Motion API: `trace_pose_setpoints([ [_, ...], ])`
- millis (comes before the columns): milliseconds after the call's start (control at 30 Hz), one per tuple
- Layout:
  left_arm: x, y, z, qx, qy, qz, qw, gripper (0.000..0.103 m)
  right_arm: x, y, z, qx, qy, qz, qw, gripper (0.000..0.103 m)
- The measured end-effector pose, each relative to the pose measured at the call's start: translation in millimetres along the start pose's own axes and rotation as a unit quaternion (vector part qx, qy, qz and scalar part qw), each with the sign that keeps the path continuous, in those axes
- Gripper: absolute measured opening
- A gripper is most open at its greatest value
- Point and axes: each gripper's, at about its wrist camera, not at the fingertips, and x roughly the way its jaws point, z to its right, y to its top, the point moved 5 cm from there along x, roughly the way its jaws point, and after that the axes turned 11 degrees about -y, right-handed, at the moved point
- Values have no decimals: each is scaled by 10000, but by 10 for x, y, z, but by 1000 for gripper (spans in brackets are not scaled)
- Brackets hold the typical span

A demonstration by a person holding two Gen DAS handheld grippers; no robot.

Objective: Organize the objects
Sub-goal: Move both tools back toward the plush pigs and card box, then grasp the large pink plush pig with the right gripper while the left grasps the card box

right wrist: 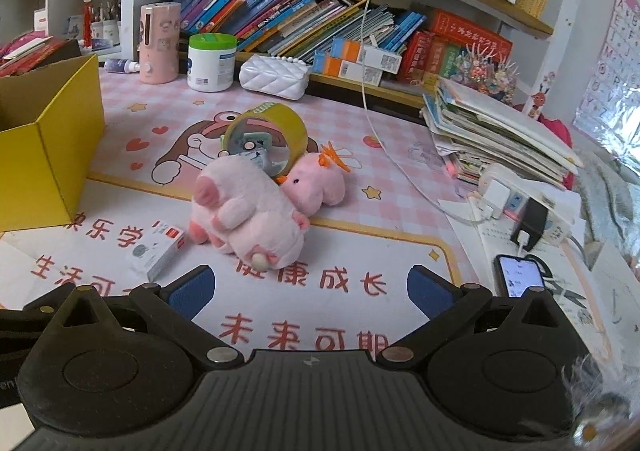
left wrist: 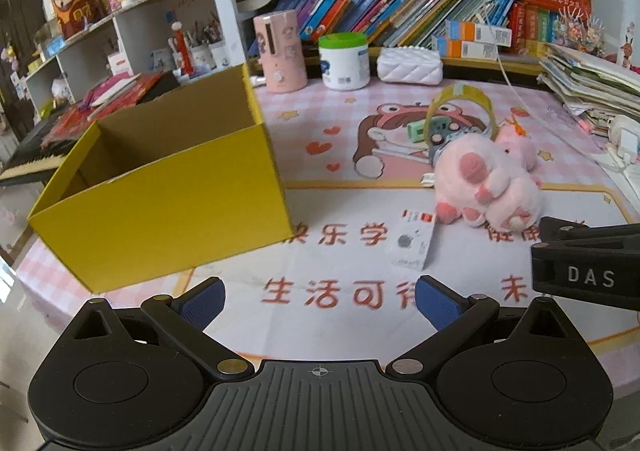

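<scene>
Spreading wide over the desk mat, the left gripper is seen released, w/ nothing between its blue ribbed pads; black hinged links and round matte discs are seen at its base. The right gripper is likewise spread apart and empty, same blue textured pads. In the left view a black part of the right tool, marked "DAS", is seen at the right edge.

The mat is smooth, glossy, printed w/ red characters and pink checks. Just beyond the grippers a small flat white box of thin card is laid on the mat. Next to it a fluffy pink plush toy is laid on its side, rounded and soft, touching a smaller pink plush w/ an orange tuft. Behind them a ring of yellow tape stands on edge; small items are seen through its hole, too blurred to tell.

At the left, a yellow cardboard box is placed, rectangular, open on top, brown raw inside.

Farther back, a white quilted case, a white tub w/ green lid and a pink cylinder are lined before slanted books.
</scene>
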Motion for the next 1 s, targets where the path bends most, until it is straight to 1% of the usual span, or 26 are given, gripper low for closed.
trace_pose_setpoints([
  [133, 46, 33, 95, -60, -124, 145, 9998, 102, 133, 41, 64, 20, 242, -1, 9997, 103],
  [267, 131, 72, 171, -142, -127, 58, 9998, 102, 242, 78, 126, 151, 481, -9, 9987, 103],
  [500, 311, 106, 293, -68, -43, -99, 9999, 100, 444, 144, 181, 250, 874, -87, 9958, 101],
  [533, 339, 126, 302, -70, -40, -101, 9999, 96, 465, 159, 183, 246, 913, -78, 9955, 101],
  [667, 514, 197, 350, -51, -138, -243, 9996, 88, 543, 223, 193, 190, 1007, -11, 9947, 101],
  [733, 637, 217, 375, -50, -207, -379, 9991, 80, 579, 256, 191, 137, 1070, 32, 9942, 101],
  [833, 805, 229, 400, -143, -324, -558, 9978, 73, 605, 298, 151, -40, 1258, 120, 9920, 101],
  [967, 963, 240, 413, -192, -381, -695, 9967, 65, 637, 329, 84, -227, 1513, 176, 9881, 101],
  [1000, 1004, 234, 415, -186, -386, -748, 9963, 60, 659, 333, 69, -256, 1563, 156, 9873, 101],
])
